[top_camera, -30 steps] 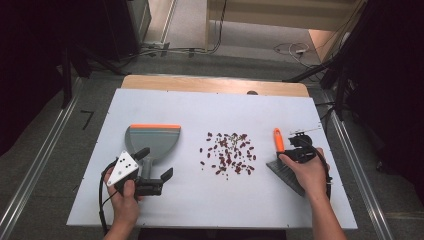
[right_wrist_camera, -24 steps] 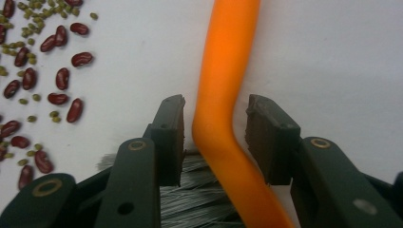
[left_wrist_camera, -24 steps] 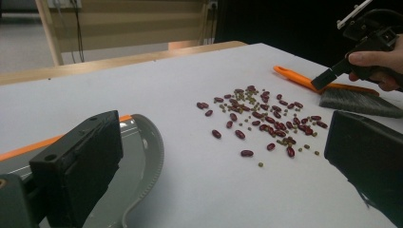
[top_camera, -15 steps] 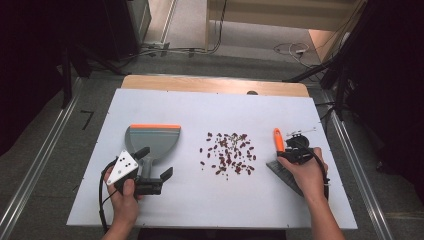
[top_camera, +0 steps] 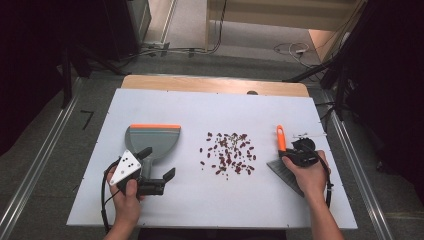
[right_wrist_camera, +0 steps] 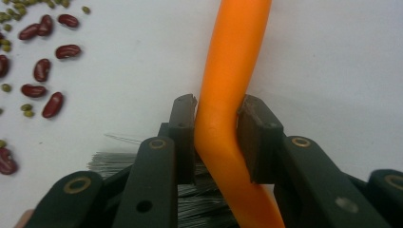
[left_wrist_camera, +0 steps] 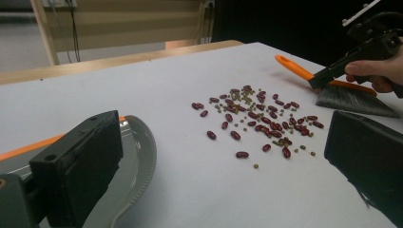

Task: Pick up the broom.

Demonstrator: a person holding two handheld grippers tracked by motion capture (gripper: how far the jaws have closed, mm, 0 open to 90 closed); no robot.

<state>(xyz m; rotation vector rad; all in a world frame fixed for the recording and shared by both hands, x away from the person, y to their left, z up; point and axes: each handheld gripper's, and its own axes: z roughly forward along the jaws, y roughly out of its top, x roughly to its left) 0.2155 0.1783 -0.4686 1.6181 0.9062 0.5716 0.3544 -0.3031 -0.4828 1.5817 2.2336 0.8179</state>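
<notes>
Landmark: bean pile [top_camera: 229, 153], red kidney beans mixed with small green ones, mid-table. Right gripper [right_wrist_camera: 217, 137] on its right, jaws clamped on the brush's [top_camera: 283, 161] orange handle, bristles down, likely for sweeping. Left gripper [top_camera: 155, 167] on its left, jaws spread, empty, beside the grey dustpan [top_camera: 151, 140].

The right gripper [right_wrist_camera: 217, 137] is seen from behind its two black jaws, which are pressed against an orange brush handle [right_wrist_camera: 233, 71] from both sides — contact on each pad. The handle is bent just above the jaws and is run up out of the top edge. Grey bristles [right_wrist_camera: 190, 199] are seen below and left of the jaws, lying on the white table [right_wrist_camera: 332, 61]. Red kidney beans [right_wrist_camera: 52, 104] and small green beans [right_wrist_camera: 26, 110] are scattered at upper left — well apart from the handle.
</notes>
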